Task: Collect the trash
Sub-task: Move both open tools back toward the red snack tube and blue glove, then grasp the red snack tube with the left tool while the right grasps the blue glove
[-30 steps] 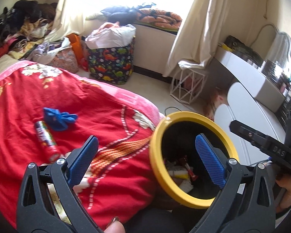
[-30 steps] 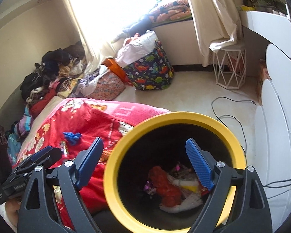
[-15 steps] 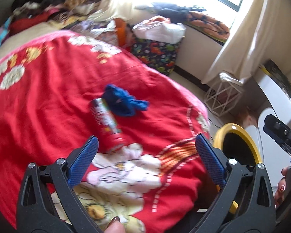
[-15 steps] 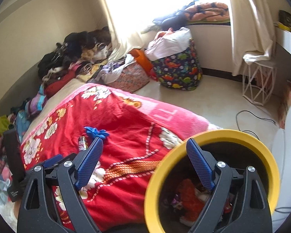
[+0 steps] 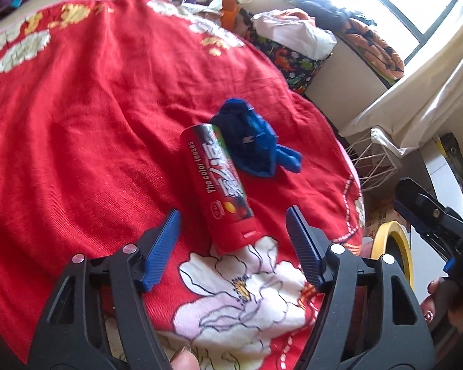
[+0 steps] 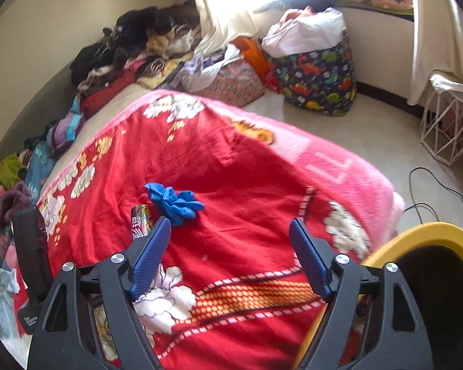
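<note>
Lying on the red flowered blanket (image 5: pixel 86 117) of the bed, a red cylindrical snack tube (image 5: pixel 220 189) touches a crumpled blue rubber glove (image 5: pixel 252 145) just beyond it. The left gripper (image 5: pixel 233 240) hovers over the tube's near end; its jaws have just been closing but stand apart, the tube's end between them, untouched. The right gripper (image 6: pixel 230 251), jaws also just narrowed yet apart and empty, hangs above the blanket, glove and tube off to its left. A yellow-rimmed black bin (image 6: pixel 429 231) stands beside the bed.

Black tongs (image 5: pixel 233 240), ribbed blue pads (image 5: pixel 162 248), silver screws; painted fingernails.
</note>
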`<state>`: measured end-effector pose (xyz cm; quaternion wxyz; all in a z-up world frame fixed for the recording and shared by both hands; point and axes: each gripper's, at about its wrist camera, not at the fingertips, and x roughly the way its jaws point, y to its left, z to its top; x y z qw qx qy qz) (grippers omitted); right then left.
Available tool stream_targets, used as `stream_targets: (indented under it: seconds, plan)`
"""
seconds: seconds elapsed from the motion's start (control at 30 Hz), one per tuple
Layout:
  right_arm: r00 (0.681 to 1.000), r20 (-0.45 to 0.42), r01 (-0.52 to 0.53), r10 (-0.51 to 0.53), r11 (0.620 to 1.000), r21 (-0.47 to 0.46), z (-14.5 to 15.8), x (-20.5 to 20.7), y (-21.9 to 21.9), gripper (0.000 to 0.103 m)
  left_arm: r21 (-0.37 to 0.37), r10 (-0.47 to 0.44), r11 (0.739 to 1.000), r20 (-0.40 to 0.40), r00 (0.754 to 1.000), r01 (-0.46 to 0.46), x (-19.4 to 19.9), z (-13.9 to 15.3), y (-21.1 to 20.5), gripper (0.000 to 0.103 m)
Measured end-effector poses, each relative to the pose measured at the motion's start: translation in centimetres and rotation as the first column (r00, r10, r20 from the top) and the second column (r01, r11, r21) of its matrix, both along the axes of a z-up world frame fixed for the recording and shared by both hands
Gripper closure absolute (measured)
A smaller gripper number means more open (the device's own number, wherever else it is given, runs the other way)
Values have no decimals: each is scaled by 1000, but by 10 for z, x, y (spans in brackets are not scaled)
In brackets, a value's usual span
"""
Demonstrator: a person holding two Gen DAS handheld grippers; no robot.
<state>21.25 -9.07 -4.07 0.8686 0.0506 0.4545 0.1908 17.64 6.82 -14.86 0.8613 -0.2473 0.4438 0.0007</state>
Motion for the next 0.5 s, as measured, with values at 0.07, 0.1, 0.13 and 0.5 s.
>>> stream_targets:
  seconds: [0.07, 0.1, 0.13, 0.5]
  plan:
    - [999, -21, -25, 25, 1000, -11, -8, 8, 13, 32, 14, -7, 1000, -6, 1000, 7, 2, -4, 1, 51]
    - [999, -31, -39, 39, 999, -13, -12, 13, 20, 33, 19, -9, 1000, -10, 1000, 9, 2, -6, 2, 58]
    - [998, -38, -49, 48, 999, -12, -15, 15, 25, 33, 21, -9, 1000, -14, 1000, 10, 2, -8, 4, 60]
    - [979, -132, -154, 153, 988, -4, -53, 46, 78, 37, -13, -70, 997, 8, 998, 70, -15, -8, 16, 75]
